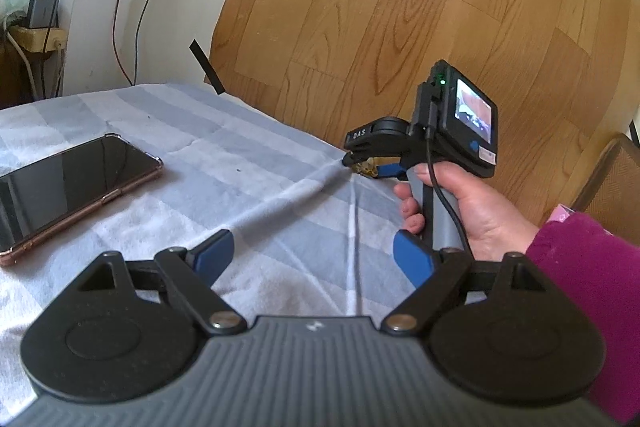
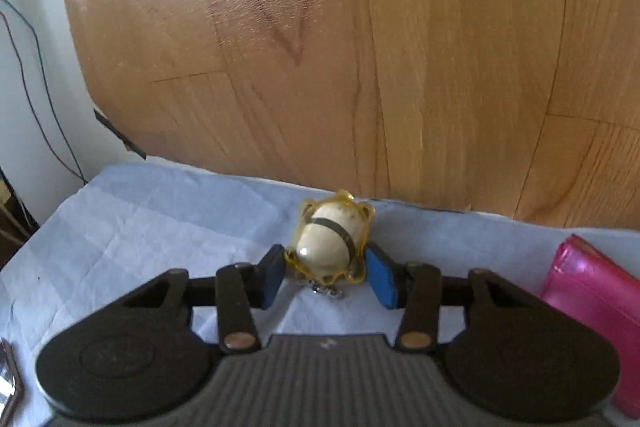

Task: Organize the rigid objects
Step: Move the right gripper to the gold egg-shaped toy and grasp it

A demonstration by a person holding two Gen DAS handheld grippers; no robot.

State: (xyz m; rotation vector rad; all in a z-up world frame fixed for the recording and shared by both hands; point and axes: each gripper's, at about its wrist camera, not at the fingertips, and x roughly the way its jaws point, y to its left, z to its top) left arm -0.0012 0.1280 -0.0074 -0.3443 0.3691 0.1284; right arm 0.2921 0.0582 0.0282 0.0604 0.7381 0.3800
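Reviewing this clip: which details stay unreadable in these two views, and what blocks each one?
- Pink object, right wrist view: cut off by the right edge; identity unclear.
- Phone, left wrist view: near end runs off the left edge; screen dark.
- Cream charm between the right hand-held gripper pads: underside hidden; in the left wrist view it is too small.
- Metallic item, right wrist view: only a sliver at the left edge.

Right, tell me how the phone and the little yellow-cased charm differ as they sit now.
The phone is flat, dark and rectangular; the charm is small, rounded and cream inside a clear yellow case. The phone lies free on the striped cloth, with the open left gripper short of it; the charm sits between the jaws of the right gripper, near the cloth's far edge. Both are rigid and on the same cloth.
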